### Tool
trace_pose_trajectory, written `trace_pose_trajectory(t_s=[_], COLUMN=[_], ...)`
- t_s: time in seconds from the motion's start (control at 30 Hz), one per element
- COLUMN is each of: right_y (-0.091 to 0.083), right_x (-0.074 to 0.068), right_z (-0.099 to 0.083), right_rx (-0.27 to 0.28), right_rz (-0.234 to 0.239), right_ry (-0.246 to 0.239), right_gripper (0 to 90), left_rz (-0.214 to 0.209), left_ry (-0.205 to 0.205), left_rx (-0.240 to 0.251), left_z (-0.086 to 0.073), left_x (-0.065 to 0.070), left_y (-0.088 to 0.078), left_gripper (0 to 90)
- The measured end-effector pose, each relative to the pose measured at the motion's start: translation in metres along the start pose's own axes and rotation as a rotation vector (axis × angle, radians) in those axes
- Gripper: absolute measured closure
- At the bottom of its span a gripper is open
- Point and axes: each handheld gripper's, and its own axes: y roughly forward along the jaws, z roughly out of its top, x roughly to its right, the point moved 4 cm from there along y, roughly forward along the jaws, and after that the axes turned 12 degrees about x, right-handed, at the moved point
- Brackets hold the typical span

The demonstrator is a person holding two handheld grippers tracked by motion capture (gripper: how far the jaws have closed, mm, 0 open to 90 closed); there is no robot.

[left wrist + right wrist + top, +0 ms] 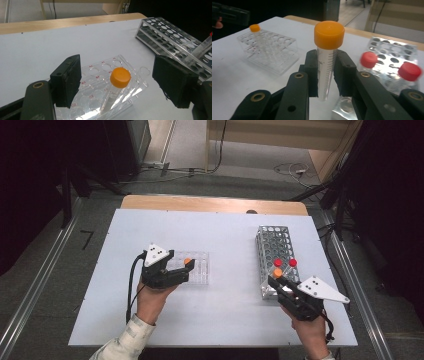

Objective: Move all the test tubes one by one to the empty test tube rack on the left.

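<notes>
My right gripper [327, 56] is shut on a clear graduated tube with an orange cap [329, 34] and holds it upright above the table. In the high view this gripper [274, 280] sits at the near end of the metal rack [275, 242], where two red-capped tubes [292, 262] stand. My left gripper [117, 63] stands open, its jaws on either side of the near end of a clear plastic rack [100, 72]. A second orange-capped tube [120, 77] stands in that rack. From above, the left gripper [177, 266] lies at the clear rack's [200, 270] left end.
A white board [220, 315] covers the wooden table. The metal rack [172, 32] runs front to back on the right side, most of its holes unfilled. Cables [131, 285] trail from both grippers toward the near edge. Dark floor and rails surround the table.
</notes>
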Motion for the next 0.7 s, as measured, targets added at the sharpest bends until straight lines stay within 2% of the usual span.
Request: trace_pose_trajectory(t_s=[0.23,0.47,0.7], right_y=[0.020,0.040,0.058], right_x=[-0.024,-0.044,-0.061], right_z=[-0.005,-0.007,-0.007], right_rx=[-0.032,-0.049,-0.065], right_rz=[0.067,0.117,0.161], right_ry=[-0.021,-0.038,-0.049], right_gripper=[71.3,71.3,71.3], left_rz=[-0.014,-0.030,-0.058], left_ry=[0.000,0.002,-0.002], left_rx=[0.005,0.000,-0.003], left_z=[0.000,0.000,0.002], left_x=[0.004,0.008,0.015], left_y=[0.000,0.000,-0.002], left_gripper=[23.2,17.1,17.3])
